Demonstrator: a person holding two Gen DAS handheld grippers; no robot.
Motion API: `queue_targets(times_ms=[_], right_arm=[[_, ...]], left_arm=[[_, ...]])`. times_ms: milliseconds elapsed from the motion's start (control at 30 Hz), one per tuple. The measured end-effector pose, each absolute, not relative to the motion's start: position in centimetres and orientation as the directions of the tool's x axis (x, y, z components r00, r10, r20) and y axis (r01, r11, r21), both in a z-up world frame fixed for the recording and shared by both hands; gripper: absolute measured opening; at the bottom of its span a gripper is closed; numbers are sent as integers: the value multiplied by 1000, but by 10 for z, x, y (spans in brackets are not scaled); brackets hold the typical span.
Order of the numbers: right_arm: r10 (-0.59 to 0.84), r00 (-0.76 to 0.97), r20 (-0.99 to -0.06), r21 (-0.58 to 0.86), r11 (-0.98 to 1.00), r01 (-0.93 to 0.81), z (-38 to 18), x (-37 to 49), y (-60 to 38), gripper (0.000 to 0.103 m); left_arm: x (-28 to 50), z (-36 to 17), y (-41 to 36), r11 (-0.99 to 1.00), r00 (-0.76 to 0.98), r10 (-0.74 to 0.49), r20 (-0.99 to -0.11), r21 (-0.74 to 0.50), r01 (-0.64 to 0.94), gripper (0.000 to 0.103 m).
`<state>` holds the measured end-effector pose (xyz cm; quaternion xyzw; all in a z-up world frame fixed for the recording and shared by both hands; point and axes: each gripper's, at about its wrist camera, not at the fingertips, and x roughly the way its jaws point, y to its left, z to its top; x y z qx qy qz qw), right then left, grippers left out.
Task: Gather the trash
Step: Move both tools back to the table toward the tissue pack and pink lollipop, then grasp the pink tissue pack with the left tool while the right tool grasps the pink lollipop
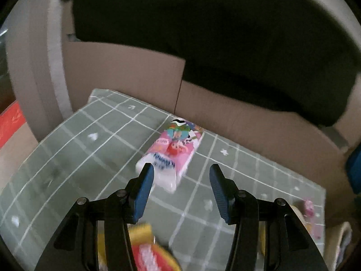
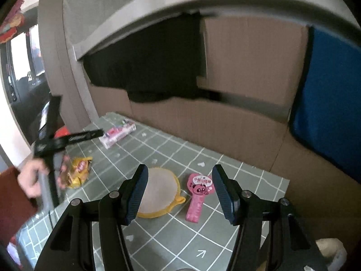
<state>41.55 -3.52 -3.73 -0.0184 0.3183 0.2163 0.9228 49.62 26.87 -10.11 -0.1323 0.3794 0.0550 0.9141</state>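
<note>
A pink tissue packet (image 1: 172, 154) lies on the green checked mat (image 1: 90, 149), just ahead of my open, empty left gripper (image 1: 181, 171); it also shows far left in the right wrist view (image 2: 118, 133). A yellow-red snack wrapper (image 1: 146, 246) lies under the left gripper and shows in the right view (image 2: 77, 172) beside the hand. My right gripper (image 2: 179, 176) is open and empty above a yellow-rimmed round lid (image 2: 158, 195) and a pink cartoon wrapper (image 2: 198, 194). The left gripper's fingers (image 2: 88, 135) point at the packet.
An open cardboard box (image 2: 248, 67) with a dark inside stands along the mat's far edge. A blue panel (image 2: 329, 103) is at the right. A red box (image 1: 10, 122) sits at the left. A tape roll (image 1: 343, 241) lies at the mat's right corner.
</note>
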Motion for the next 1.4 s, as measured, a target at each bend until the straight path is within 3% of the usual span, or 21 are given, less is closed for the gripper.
queue_targets(times_ms=[400, 600, 667, 833, 1067, 1400], right_arm=[[398, 636, -661, 204, 911, -358, -85, 444, -54, 57], [423, 610, -670, 233, 900, -368, -90, 445, -50, 57], [425, 608, -671, 226, 898, -378, -88, 441, -50, 57], [415, 615, -671, 192, 898, -397, -85, 431, -48, 57], [413, 585, -698, 232, 903, -361, -95, 452, -44, 57], [257, 584, -770, 79, 947, -312, -121, 486, -22, 57]], left_arm=[[556, -130, 270, 978, 613, 24, -790, -108, -178, 56], [559, -136, 250, 987, 563, 118, -818, 37, -153, 56], [559, -135, 252, 986, 560, 110, -821, 18, -167, 56], [534, -127, 260, 974, 571, 63, -818, -74, -213, 44], [448, -108, 240, 968, 615, -42, -788, -184, -170, 43], [340, -77, 215, 956, 705, -72, -706, -250, -153, 43]])
